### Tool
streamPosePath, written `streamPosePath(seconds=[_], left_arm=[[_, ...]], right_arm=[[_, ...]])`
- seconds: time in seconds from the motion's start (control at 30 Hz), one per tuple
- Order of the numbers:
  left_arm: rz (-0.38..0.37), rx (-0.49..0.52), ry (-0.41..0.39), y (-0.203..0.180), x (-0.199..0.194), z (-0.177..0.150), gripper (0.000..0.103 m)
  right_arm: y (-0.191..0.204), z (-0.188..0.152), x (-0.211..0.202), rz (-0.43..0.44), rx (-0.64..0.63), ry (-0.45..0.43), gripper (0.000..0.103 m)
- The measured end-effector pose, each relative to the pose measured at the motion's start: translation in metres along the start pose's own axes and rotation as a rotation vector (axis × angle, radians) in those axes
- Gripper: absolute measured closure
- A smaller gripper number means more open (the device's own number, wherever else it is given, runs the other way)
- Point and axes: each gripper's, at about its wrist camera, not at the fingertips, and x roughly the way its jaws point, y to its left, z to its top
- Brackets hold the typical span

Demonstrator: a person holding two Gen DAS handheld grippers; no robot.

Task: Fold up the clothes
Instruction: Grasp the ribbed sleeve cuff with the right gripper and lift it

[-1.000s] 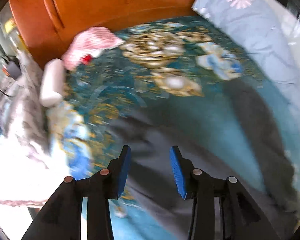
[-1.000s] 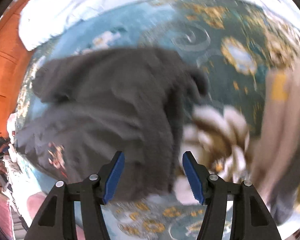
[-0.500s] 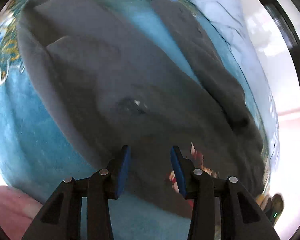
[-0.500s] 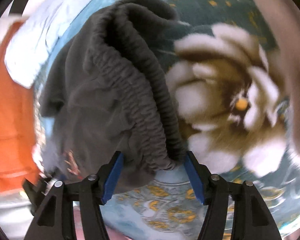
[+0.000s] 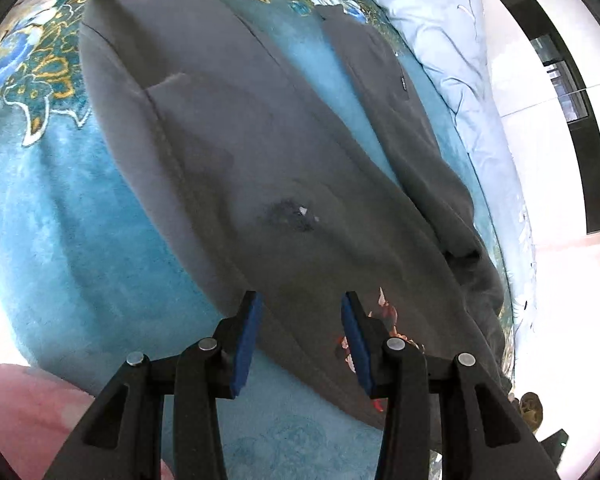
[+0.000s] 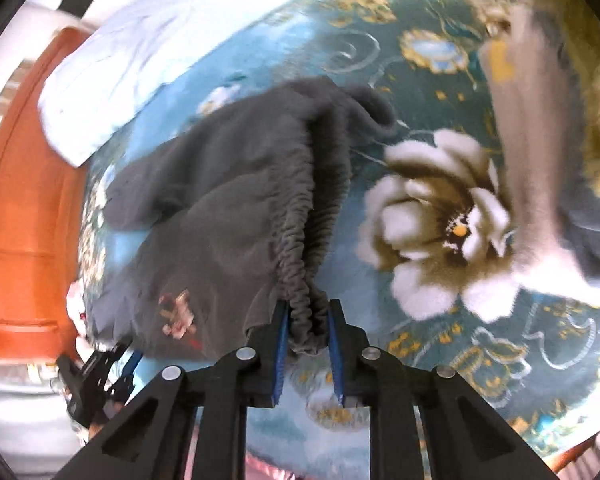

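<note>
The grey trousers (image 5: 260, 152) lie spread on the teal flowered blanket (image 5: 60, 220), legs running toward 12 o'clock. The right tool (image 6: 308, 334) is clenched on their elastic waistband (image 6: 300, 264). The left tool (image 5: 300, 320) hovers released above the fabric near a small print (image 5: 384, 312).

A: What differs from a second ago?
B: The right gripper (image 6: 308, 330), spread apart then, now pinches the grey trousers' (image 6: 220, 216) gathered waistband (image 6: 300, 280).
A: And the left gripper (image 5: 300, 320)?
B: It now hovers over the trouser legs.
</note>
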Motion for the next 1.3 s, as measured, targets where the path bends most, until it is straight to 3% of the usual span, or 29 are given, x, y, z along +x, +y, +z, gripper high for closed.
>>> streamPosePath(seconds=[0.1, 0.27, 0.43, 0.5, 0.6, 0.7, 0.8, 0.93, 1.03, 1.13, 1.3], left_arm=[[-0.024, -0.002, -0.015, 0.004, -0.008, -0.004, 0.06], [-0.008, 0.008, 0.034, 0.006, -0.005, -0.01, 0.06], [0.008, 0.029, 0.062, 0.006, -0.002, -0.01, 0.06], [0.008, 0.01, 0.071, 0.008, 0.001, -0.009, 0.06], [0.022, 0.007, 0.086, 0.003, 0.008, -0.006, 0.06], [0.042, 0.022, 0.09, -0.001, 0.011, -0.006, 0.06], [0.059, 0.016, 0.089, -0.001, 0.013, -0.006, 0.06], [0.072, -0.014, 0.085, 0.005, 0.014, -0.009, 0.06], [0.095, 0.002, 0.09, 0.003, 0.019, -0.005, 0.059], [0.123, 0.029, 0.1, -0.003, 0.025, -0.006, 0.056], [0.142, 0.045, 0.101, -0.006, 0.028, -0.007, 0.055]], right_arm=[[0.005, -0.022, -0.014, -0.021, -0.034, 0.024, 0.084], [-0.022, -0.045, 0.031, -0.118, -0.012, 0.159, 0.084], [-0.023, -0.042, 0.033, -0.131, -0.024, 0.163, 0.076], [-0.013, -0.034, 0.014, -0.128, -0.057, 0.138, 0.066], [0.007, -0.013, -0.017, -0.085, -0.145, 0.0, 0.039], [0.007, 0.021, -0.017, -0.032, -0.081, -0.077, 0.034], [-0.011, 0.059, 0.008, -0.01, 0.052, -0.082, 0.034], [-0.042, 0.082, 0.044, 0.022, 0.233, -0.078, 0.034], [-0.046, 0.089, 0.046, 0.194, 0.279, -0.133, 0.036], [-0.053, 0.092, 0.052, 0.254, 0.29, -0.151, 0.037], [-0.074, 0.09, 0.077, 0.265, 0.437, -0.107, 0.071]])
